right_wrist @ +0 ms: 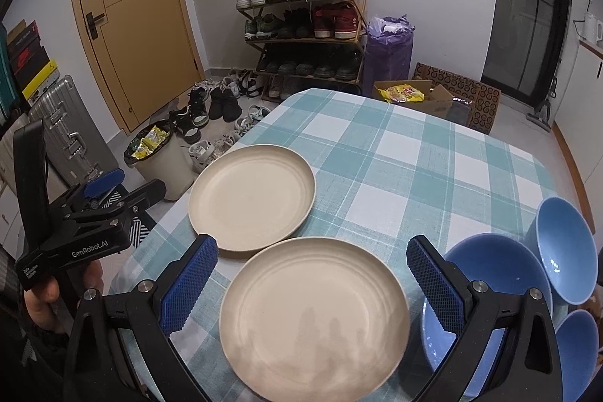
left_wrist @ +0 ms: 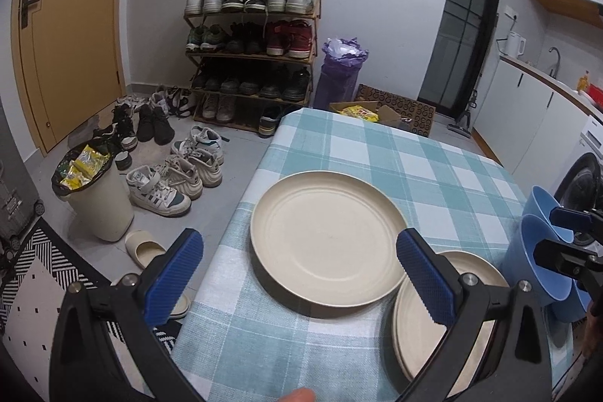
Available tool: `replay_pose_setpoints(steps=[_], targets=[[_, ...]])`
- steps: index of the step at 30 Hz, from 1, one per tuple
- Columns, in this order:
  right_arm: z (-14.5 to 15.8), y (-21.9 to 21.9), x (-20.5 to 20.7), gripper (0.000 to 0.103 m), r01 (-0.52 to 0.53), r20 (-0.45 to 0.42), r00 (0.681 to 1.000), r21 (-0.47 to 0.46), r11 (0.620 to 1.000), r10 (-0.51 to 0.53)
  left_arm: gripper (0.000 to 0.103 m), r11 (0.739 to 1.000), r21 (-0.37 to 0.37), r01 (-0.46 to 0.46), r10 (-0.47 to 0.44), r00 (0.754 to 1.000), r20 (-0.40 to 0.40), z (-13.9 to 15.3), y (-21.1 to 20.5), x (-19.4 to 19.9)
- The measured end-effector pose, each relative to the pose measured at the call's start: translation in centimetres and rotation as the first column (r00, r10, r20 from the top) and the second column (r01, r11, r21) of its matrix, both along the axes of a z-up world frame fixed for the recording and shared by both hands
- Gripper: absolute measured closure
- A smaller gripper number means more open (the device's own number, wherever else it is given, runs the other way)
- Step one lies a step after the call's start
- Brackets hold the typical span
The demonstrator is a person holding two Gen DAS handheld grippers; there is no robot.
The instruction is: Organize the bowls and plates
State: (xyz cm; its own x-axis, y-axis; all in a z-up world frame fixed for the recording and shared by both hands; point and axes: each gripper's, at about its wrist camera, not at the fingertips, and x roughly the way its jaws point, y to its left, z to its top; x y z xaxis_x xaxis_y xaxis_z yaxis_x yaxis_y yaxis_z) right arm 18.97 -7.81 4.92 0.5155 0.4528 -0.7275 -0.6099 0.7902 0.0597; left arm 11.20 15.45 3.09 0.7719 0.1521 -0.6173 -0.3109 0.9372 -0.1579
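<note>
Two cream plates lie on the checked tablecloth [right_wrist: 395,153]. The farther plate [left_wrist: 328,240] [right_wrist: 252,194] sits by the table's left edge. The nearer plate [left_wrist: 418,353] [right_wrist: 314,315] touches its rim and lies below my right gripper [right_wrist: 311,245], which is open and holds nothing. Three blue bowls stand at the right: a large one [right_wrist: 490,274] [left_wrist: 542,251], one tilted behind it [right_wrist: 565,243] and one nearer [right_wrist: 576,353]. My left gripper [left_wrist: 300,243] [right_wrist: 141,181] is open and empty, held by a hand off the table's left side. The right gripper [left_wrist: 554,236] shows beside the bowls.
On the floor to the left stand a lined bin [left_wrist: 94,191] with wrappers, loose shoes [left_wrist: 177,176] and a slipper [left_wrist: 147,251]. Behind the table are a shoe rack [left_wrist: 252,36], a purple bag [left_wrist: 341,70] and a cardboard box [right_wrist: 414,97]. A suitcase [right_wrist: 64,127] stands far left.
</note>
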Motion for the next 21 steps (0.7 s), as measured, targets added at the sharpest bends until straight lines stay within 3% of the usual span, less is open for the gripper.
replay_pose_setpoints(steps=[21], targets=[[-5.5,4.7,4.6,0.001,-0.001,-0.093,0.996,-0.037,0.999,-0.003,0.0,0.998,-0.039,-0.046,0.04,0.99,-0.133,-5.8,1.4,3.1]])
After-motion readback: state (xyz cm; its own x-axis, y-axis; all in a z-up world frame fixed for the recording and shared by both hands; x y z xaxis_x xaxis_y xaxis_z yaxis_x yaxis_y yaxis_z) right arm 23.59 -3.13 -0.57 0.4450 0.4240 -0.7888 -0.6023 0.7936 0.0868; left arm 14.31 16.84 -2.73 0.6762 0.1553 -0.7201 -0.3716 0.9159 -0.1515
